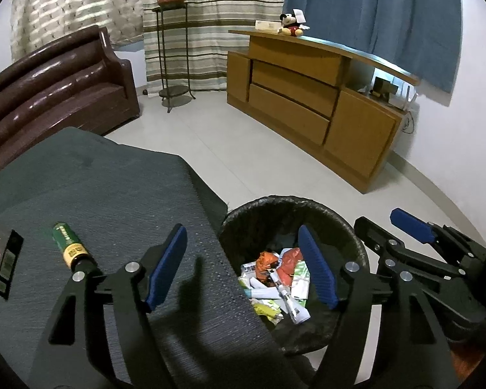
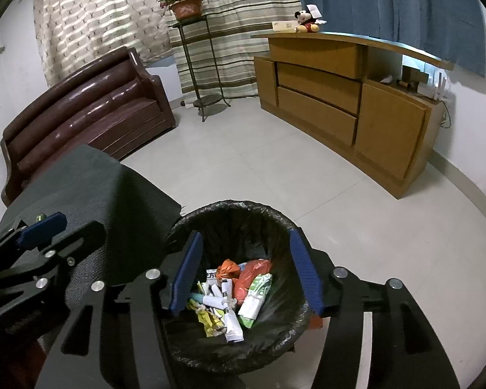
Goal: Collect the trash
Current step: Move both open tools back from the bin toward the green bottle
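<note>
A black-lined trash bin [image 1: 356, 246] [image 2: 275, 217] stands on the floor beside a table with a dark grey cloth [image 1: 97, 194] [image 2: 90, 181]. It holds several wrappers and tubes [image 1: 275, 278] [image 2: 233, 295]. My left gripper [image 1: 243, 269] is open and empty, straddling the table edge and the bin. My right gripper [image 2: 246, 272] is open and empty above the bin; it also shows in the left wrist view [image 1: 405, 227]. A green and yellow tube [image 1: 68, 244] lies on the cloth left of the left gripper. A dark flat packet [image 1: 6, 264] lies at the cloth's left edge.
A brown leather sofa [image 1: 48, 87] [image 2: 81, 113] stands behind the table. A metal plant stand [image 1: 173, 48] [image 2: 204, 64] is by the curtains. A wooden cabinet [image 1: 324, 103] [image 2: 356, 103] with a plush toy [image 1: 291, 24] runs along the right wall. Pale tiled floor [image 2: 275, 168] lies between them.
</note>
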The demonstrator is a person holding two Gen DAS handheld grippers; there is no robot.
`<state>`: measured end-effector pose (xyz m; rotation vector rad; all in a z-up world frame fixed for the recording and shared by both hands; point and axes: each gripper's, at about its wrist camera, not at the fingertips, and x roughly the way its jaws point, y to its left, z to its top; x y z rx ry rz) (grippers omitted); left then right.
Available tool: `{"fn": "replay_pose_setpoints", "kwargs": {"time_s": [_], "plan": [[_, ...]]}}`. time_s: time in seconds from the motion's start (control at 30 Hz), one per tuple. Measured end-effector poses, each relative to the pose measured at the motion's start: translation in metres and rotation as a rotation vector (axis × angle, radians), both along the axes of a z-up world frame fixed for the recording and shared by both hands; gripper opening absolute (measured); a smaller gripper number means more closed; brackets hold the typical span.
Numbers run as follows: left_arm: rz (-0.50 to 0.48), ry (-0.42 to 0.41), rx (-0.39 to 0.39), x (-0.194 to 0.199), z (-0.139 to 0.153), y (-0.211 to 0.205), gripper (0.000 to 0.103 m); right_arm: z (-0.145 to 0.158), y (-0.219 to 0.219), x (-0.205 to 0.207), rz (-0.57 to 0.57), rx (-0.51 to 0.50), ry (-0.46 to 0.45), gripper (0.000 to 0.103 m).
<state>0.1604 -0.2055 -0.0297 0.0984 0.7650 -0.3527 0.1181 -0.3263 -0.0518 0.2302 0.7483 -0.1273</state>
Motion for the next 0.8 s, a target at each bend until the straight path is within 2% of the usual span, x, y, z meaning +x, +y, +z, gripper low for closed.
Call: {"fn": "replay_pose_setpoints", "kwargs": {"time_s": [0.4, 0.8], "plan": [[0.040, -0.011, -0.009, -0.007, 0.010, 0.025, 0.072, 0.006, 0.017, -0.001, 0.017, -0.029, -0.001, 0.061], [0.132, -0.018, -0.003, -0.018, 0.016, 0.088, 0.076, 0.014, 0.053, 0.000, 0.093, -0.043, -0.010, 0.062]]}}
